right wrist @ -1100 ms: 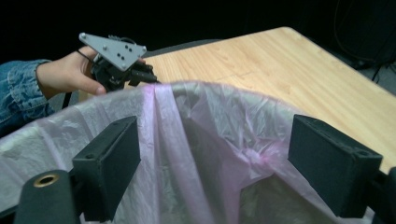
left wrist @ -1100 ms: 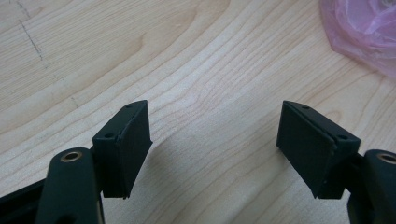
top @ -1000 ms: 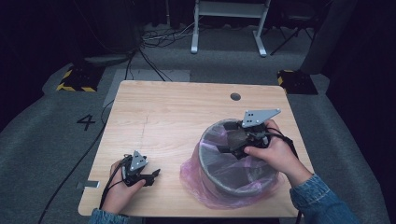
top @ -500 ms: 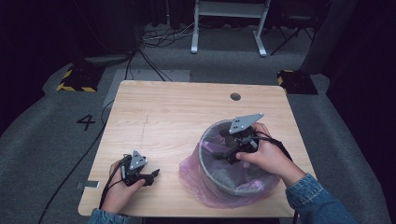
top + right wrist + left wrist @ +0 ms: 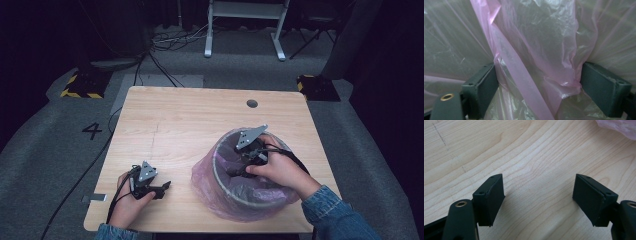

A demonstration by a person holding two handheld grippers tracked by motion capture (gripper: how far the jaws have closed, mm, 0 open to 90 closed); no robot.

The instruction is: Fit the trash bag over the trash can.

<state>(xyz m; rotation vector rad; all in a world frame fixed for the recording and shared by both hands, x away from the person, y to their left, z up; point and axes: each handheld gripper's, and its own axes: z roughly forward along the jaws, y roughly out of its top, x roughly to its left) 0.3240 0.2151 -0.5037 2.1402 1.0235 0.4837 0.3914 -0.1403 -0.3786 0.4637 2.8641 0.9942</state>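
A round grey bin (image 5: pixel 216 172) lined with a thin pink plastic bag (image 5: pixel 202 181) stands on the front right of the wooden table (image 5: pixel 190 120). My right gripper (image 5: pixel 237 172) reaches down inside the bin. In the right gripper view it (image 5: pixel 537 66) is open, and a crumpled fold of the pink bag (image 5: pixel 529 37) hangs between the two jaws, touching both pads. My left gripper (image 5: pixel 162 189) rests at the table's front left, apart from the bin. It (image 5: pixel 538 177) is open over bare wood, with a corner of the bag (image 5: pixel 619 126) at the top right.
A dark round hole (image 5: pixel 252 103) sits in the tabletop near the far edge. Cables trail off the table's left side onto the grey floor. A white metal stand (image 5: pixel 245 25) is beyond the table.
My right gripper has moved left and lower into the bin. The left gripper has stayed where it was.
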